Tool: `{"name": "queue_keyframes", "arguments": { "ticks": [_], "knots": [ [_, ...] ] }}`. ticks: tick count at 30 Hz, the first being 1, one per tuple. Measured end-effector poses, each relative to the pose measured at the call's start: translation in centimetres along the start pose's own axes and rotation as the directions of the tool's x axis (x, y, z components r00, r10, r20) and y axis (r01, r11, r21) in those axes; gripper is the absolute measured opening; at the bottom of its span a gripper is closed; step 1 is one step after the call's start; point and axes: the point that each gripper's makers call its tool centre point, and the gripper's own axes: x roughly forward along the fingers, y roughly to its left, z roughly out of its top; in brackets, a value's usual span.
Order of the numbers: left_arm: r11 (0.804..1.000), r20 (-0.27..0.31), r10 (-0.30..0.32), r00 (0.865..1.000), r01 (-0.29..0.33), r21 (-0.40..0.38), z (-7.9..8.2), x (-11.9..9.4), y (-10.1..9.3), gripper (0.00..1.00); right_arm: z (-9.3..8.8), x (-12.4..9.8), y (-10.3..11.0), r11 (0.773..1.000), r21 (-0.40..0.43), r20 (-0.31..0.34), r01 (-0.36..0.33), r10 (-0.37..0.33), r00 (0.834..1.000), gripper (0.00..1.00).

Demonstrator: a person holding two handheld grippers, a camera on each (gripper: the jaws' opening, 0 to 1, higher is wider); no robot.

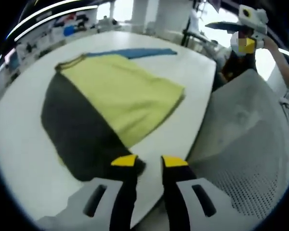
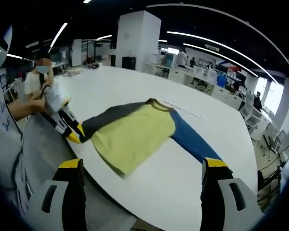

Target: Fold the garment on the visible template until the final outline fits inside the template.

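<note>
A garment lies flat on the white table (image 1: 19, 159): yellow body (image 1: 130, 94), dark grey sleeve (image 1: 74, 130) on the near side, blue sleeve (image 1: 135, 52) on the far side. My left gripper (image 1: 149, 161) stands open at the table's edge, one fingertip (image 1: 124, 160) over the end of the dark sleeve, nothing pinched. The right gripper view shows the left gripper (image 2: 76, 134) touching the dark sleeve (image 2: 106, 117), beside the yellow body (image 2: 135, 134) and blue sleeve (image 2: 190, 139). My right gripper (image 2: 142, 163) hangs wide open above the near table edge, apart from the cloth.
A grey mesh chair (image 1: 245, 144) stands against the table's edge beside the left gripper. A person (image 2: 36, 79) sits behind it. A thin faint line (image 2: 183, 109) runs on the table beyond the blue sleeve. Desks and pillars fill the background.
</note>
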Motion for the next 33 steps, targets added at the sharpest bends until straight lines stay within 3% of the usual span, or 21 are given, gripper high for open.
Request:
{"name": "queue_keyframes", "arguments": {
  "ticks": [5,20,30,33],
  "knots": [
    [1.000,-0.024,0.004,1.000,-0.004,0.003,-0.4,0.2,0.0,0.20,0.0,0.0,0.0,1.000,-0.001,0.001,0.000,0.000,1.000,1.00],
    [1.000,-0.082,-0.001,0.997,0.004,0.027,-1.0,1.0,0.7,0.19,-0.1,0.1,-0.2,1.000,0.002,-0.003,-0.005,0.005,1.000,1.00],
    [1.000,-0.084,-0.001,0.996,0.000,-0.015,-1.0,1.0,1.5,0.10,0.0,0.4,-0.1,1.000,-0.001,-0.004,-0.020,0.020,1.000,1.00],
    [1.000,-0.102,0.018,0.995,-0.015,0.022,-1.0,1.1,1.8,0.05,0.0,0.4,-0.2,1.000,-0.004,-0.005,-0.020,0.020,1.000,1.00]
  ]
}}
